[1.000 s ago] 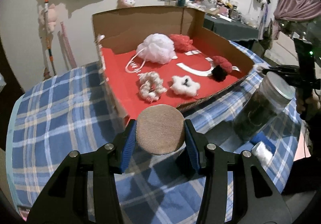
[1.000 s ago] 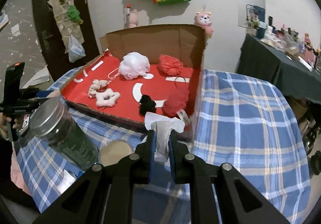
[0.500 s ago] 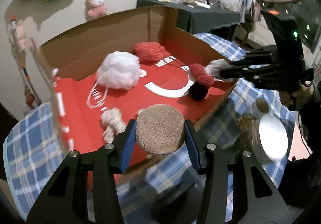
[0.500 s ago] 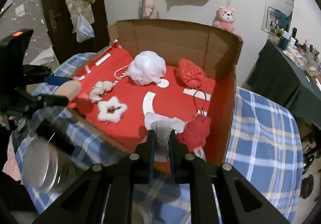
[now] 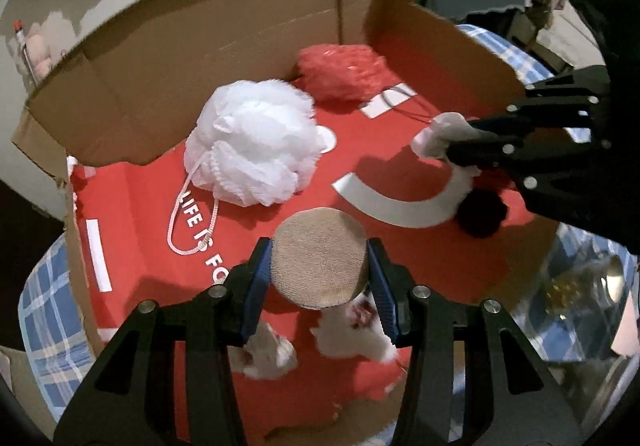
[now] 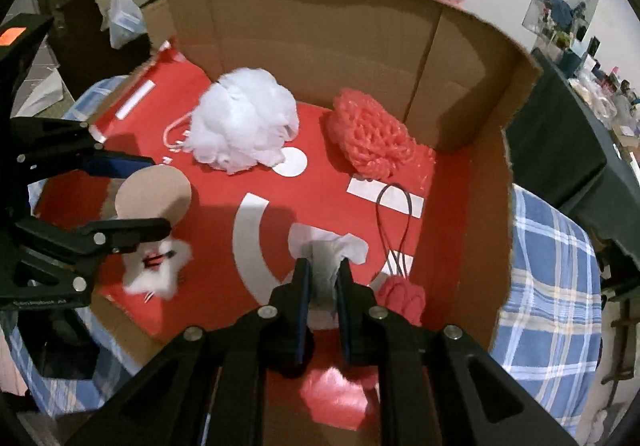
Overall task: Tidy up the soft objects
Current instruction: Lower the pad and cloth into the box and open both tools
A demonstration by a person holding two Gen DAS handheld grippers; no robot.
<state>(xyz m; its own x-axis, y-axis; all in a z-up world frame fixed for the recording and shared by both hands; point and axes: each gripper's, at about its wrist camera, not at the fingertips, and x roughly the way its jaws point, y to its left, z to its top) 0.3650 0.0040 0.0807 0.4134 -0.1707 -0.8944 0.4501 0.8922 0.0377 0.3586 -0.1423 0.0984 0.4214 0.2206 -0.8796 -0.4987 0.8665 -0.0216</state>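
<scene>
My left gripper (image 5: 319, 274) is shut on a round tan powder puff (image 5: 319, 262) and hangs over the red floor of the cardboard box (image 5: 224, 42). My right gripper (image 6: 323, 288) is shut on a white and grey cloth piece (image 6: 326, 254), also over the box. In the box lie a white mesh bath pouf (image 5: 250, 140), a red mesh sponge (image 5: 340, 72), a red and black pompom (image 5: 480, 212) and white fluffy hair ties (image 5: 352, 334). The right wrist view shows the left gripper (image 6: 154, 198) with the tan puff (image 6: 154, 194).
A blue plaid cloth (image 6: 552, 278) covers the table under the box. A clear jar with a metal lid (image 5: 580, 290) stands outside the box's near right edge. A thin black elastic loop (image 6: 394, 222) lies by the box's right wall. Plush toys hang on the wall behind.
Both grippers have moved forward from the table's edge to over the box floor, each keeping its hold. The box contents now sit closer and below them.
</scene>
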